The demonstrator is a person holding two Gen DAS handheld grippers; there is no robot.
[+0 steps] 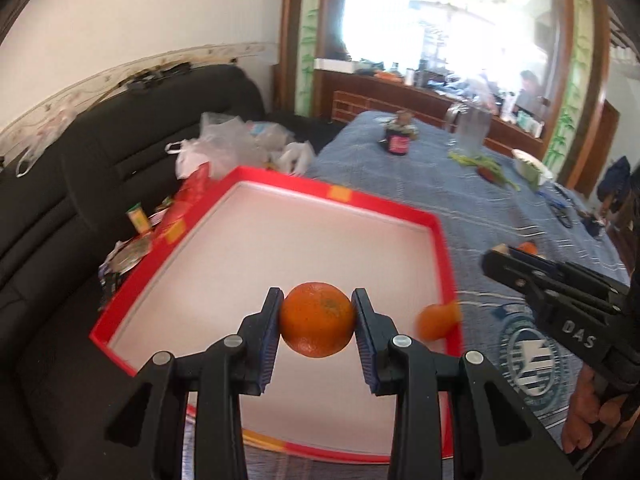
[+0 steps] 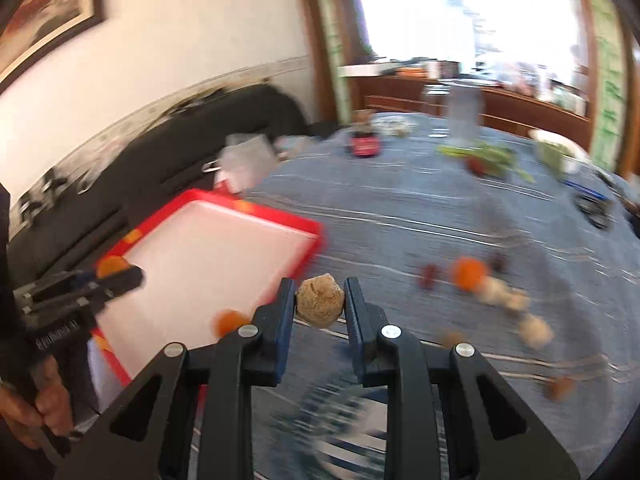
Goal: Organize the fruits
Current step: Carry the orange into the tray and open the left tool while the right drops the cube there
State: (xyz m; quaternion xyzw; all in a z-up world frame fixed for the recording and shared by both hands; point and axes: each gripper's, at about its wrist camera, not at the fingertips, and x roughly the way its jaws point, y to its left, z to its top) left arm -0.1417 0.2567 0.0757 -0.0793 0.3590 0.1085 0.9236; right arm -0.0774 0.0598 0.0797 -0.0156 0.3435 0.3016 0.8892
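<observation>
My left gripper (image 1: 317,322) is shut on an orange (image 1: 317,320) and holds it above the red-rimmed white tray (image 1: 384,204). A second orange (image 1: 436,321) lies in the tray's near right corner; it also shows in the right wrist view (image 2: 229,322). My right gripper (image 2: 319,306) is shut on a rough beige fruit (image 2: 320,305) above the blue tablecloth, just right of the tray (image 2: 248,208). The left gripper (image 2: 108,276) with its orange shows at the left in the right wrist view. The right gripper body (image 1: 560,300) shows at the right in the left wrist view.
On the blue cloth to the right lie another orange (image 2: 468,273), dark red fruits (image 2: 428,275) and several beige fruits (image 2: 534,330). Further back stand a dark jar (image 1: 398,142), a clear container (image 1: 470,126), greens (image 1: 486,164) and a bowl (image 1: 530,164). A black sofa (image 1: 120,152) with plastic bags lies left.
</observation>
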